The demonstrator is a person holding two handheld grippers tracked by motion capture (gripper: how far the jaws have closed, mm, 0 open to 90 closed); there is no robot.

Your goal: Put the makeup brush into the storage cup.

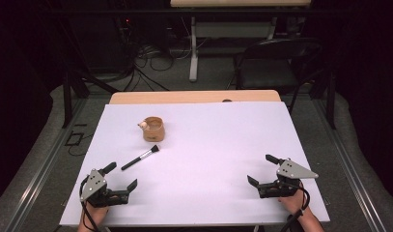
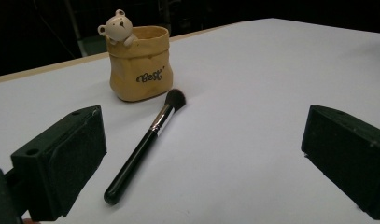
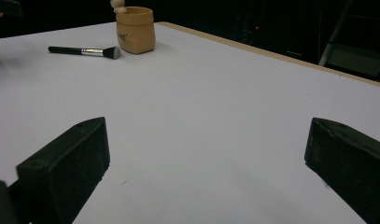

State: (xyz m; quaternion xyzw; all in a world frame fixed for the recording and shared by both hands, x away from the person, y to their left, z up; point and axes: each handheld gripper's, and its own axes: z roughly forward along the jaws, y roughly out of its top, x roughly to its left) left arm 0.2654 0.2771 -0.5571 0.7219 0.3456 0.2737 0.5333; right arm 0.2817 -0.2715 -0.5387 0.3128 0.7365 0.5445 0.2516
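- Left gripper [image 1: 120,177]: I hold it at the near left of the table [image 1: 208,145], jaws wide apart, nothing between them.
- Right gripper [image 1: 261,170]: near right corner, jaws likewise spread and empty.
- Brush [image 2: 145,142]: lies flat just ahead of my left gripper, black handle toward me, bristles nearly at the foot of the pot.
- Pot [image 2: 138,63]: tan, upright, bear figure on its rim.
- Handling note: I judge the pick-up comes first; close across the handle's middle, low to the table, so the brush lifts level and clears the pot's rim.
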